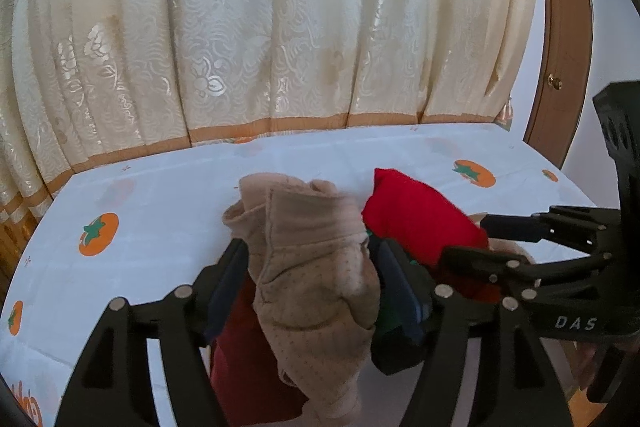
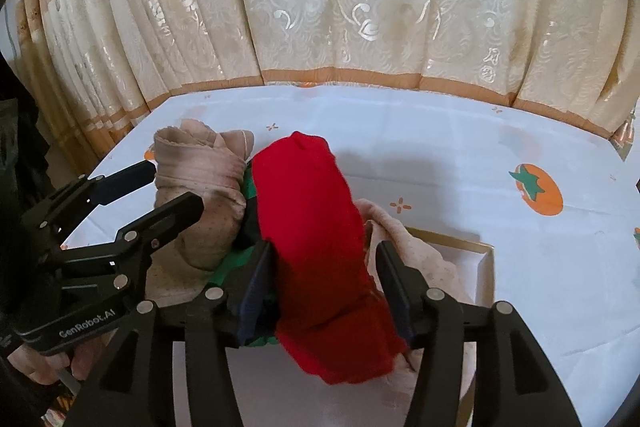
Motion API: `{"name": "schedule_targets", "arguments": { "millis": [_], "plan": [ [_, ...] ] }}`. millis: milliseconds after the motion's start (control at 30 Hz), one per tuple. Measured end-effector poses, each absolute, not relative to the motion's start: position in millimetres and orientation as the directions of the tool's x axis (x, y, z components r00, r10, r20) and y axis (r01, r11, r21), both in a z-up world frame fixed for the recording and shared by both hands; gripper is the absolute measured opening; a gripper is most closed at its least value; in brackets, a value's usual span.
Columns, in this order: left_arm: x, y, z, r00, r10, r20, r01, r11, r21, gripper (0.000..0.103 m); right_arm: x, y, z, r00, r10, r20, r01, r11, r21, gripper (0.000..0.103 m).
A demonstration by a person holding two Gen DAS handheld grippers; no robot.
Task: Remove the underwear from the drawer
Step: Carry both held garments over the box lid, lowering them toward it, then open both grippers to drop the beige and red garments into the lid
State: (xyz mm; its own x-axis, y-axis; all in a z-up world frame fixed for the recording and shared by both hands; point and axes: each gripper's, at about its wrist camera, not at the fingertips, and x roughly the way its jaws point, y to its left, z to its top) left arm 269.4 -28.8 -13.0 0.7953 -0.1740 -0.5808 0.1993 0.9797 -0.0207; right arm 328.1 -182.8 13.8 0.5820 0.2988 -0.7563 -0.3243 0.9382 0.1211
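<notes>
Left tool (image 1: 308, 259): jaws apart around the beige underwear (image 1: 308, 267), pads not pressing it.
Right tool (image 2: 326, 263): jaws apart either side of the red underwear (image 2: 320, 247), no grip seen.
Underwear: both pieces side by side, beige left, red right, over green cloth (image 2: 228, 275).
Drawer (image 2: 486, 259): pale-rimmed, on the desk (image 2: 440, 155), just right of the red piece.
Far: cream curtain (image 2: 340, 7).

Both wrist views close (facing curtain (image 1: 256, 27))
</notes>
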Motion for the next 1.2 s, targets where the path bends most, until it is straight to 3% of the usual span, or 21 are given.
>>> {"name": "schedule_targets", "arguments": {
  "millis": [833, 1200],
  "plan": [
    [255.9, -29.1, -9.1, 0.79, -0.161, -0.592, 0.188, 0.982, -0.016, 0.071, 309.0, -193.0, 20.4, 0.591, 0.3, -0.749, -0.311, 0.941, 0.131, 0.058],
    [242.0, -31.1, -4.0, 0.795, -0.172, -0.581, 0.193, 0.981, -0.027, 0.082, 289.8, -193.3, 29.5, 0.609, 0.308, -0.731, -0.335, 0.935, 0.115, 0.058]
  ]
}}
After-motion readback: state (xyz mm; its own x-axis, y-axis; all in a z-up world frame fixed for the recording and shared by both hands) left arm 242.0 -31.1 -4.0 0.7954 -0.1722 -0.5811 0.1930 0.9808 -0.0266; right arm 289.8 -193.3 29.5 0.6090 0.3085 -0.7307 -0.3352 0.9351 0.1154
